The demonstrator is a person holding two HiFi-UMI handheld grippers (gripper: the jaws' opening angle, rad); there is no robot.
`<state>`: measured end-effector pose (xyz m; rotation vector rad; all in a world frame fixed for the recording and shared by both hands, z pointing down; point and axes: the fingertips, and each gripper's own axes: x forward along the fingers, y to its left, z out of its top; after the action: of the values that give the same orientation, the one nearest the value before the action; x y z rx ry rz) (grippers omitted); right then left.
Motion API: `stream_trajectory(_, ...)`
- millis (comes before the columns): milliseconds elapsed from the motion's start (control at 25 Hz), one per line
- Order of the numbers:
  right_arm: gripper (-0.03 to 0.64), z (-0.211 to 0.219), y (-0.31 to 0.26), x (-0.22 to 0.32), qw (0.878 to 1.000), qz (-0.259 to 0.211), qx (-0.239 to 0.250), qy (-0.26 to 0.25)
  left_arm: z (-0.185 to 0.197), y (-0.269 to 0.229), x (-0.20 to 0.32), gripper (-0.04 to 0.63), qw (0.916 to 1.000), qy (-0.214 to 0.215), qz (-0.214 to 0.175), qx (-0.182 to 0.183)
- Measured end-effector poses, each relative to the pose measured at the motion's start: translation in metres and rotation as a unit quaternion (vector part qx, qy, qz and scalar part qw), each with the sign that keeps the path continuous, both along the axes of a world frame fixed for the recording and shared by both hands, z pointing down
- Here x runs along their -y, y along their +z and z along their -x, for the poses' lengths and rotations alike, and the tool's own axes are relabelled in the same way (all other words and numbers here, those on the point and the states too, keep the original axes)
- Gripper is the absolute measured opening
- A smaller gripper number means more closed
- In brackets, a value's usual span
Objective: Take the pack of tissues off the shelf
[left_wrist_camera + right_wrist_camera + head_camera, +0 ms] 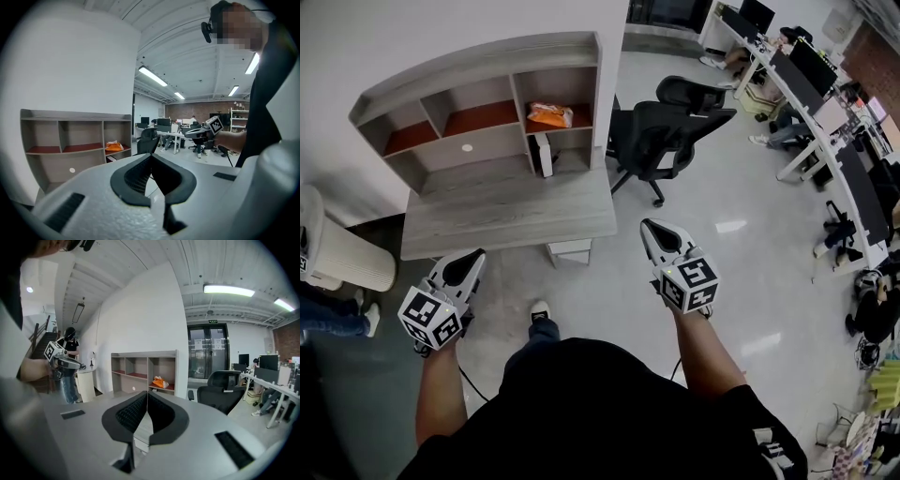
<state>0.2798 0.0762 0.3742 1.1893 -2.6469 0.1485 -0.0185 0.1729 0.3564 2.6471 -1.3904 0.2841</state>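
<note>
Jaws of left gripper (475, 256) and right gripper (648, 226) are pressed together, empty. With the orange tissue pack (549, 114) in the shelf's (478, 66) right compartment, twelve o'clock from the person, one gripper's jaws should be opened before arrival.

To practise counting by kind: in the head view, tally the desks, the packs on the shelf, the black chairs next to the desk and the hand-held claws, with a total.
Grey wooden desk with shelf unit: 1
Orange pack of tissues: 1
Black swivel office chairs: 2
White hand-held claws: 2 (left claw, right claw)
Total: 6
</note>
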Motion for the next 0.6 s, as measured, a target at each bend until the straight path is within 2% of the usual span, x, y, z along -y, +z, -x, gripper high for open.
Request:
stream_trajectory(280, 0.010, 0.004, 0.005, 0.017, 1.000, 0.006, -0.012, 0.016, 0.006, 0.005, 0.033, 0.017, 0.9998, 0.020, -0.002, -0.009)
stream_trajectory(600, 0.011, 0.032, 0.014, 0.057, 0.999, 0.017, -0.025, 0.031, 0.043, 0.018, 0.080, 0.017, 0.9995, 0.026, 0.008, -0.018)
